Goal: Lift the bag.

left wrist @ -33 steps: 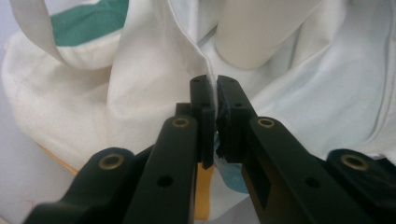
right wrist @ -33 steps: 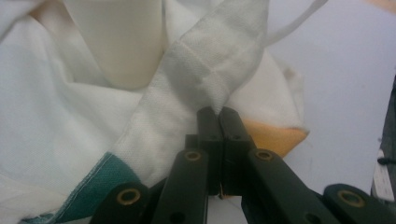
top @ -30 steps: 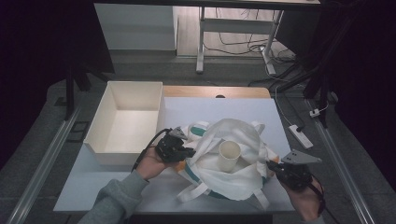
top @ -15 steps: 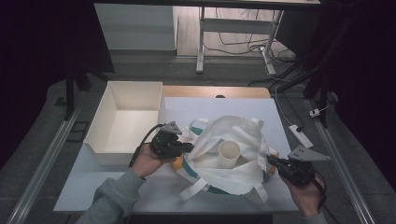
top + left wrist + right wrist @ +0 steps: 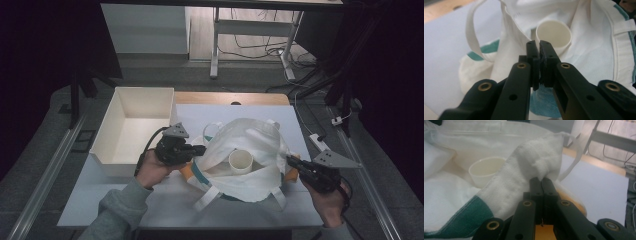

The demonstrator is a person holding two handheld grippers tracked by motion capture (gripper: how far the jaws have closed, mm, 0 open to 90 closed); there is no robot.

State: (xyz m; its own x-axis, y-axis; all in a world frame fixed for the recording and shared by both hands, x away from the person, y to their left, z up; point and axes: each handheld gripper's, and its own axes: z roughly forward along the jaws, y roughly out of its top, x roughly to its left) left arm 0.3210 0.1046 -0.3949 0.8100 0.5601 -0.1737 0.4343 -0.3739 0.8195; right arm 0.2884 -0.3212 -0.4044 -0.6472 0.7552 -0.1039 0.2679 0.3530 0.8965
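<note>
The white cloth bag is being held at two opposite edges of its mouth; the left gripper is pinching the fabric edge nearest it, its jaws nearly closed with cloth caught between them, as is being shown in the left gripper view; the right gripper is clamped on a bunched fold of the bag's rim, jaws fully together on the fabric.

Progress, as judged from the present state: the gripping stage is being treated as complete; the mouth is being held partly spread between the two tools; whatever is to follow, whether further opening, lifting or removal of the contents, is being regarded as not yet done.

Containers and contents: a pale paper cup is sitting upright inside the bag, between the two tools and just beyond the left gripper's tips; the cup's interior is being seen as empty in the right gripper view; orange items are being partly concealed under the cloth close to each tool, and their nature cannot be told; an open white box is standing beyond and to the outer side of the left gripper, apart from the bag, with nothing being seen inside it; both are resting on the white table.
</note>
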